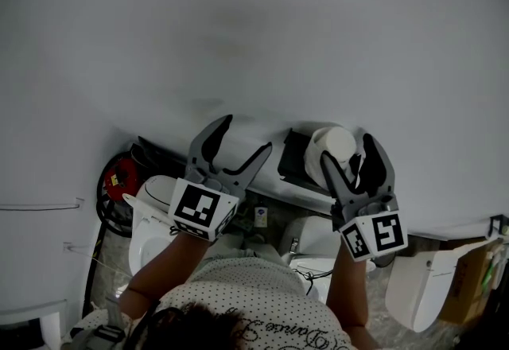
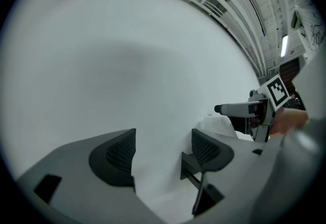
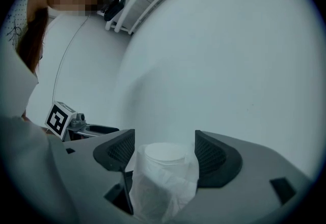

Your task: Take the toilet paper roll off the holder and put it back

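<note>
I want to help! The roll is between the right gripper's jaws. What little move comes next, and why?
Probably close the right gripper on the roll. It sits on the holder between the open jaws, pads not pressing it, so it cannot be lifted off yet.

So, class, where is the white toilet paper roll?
In the head view, right of centre, the white toilet paper roll is at the black wall holder, between the jaws of the right gripper.
</note>
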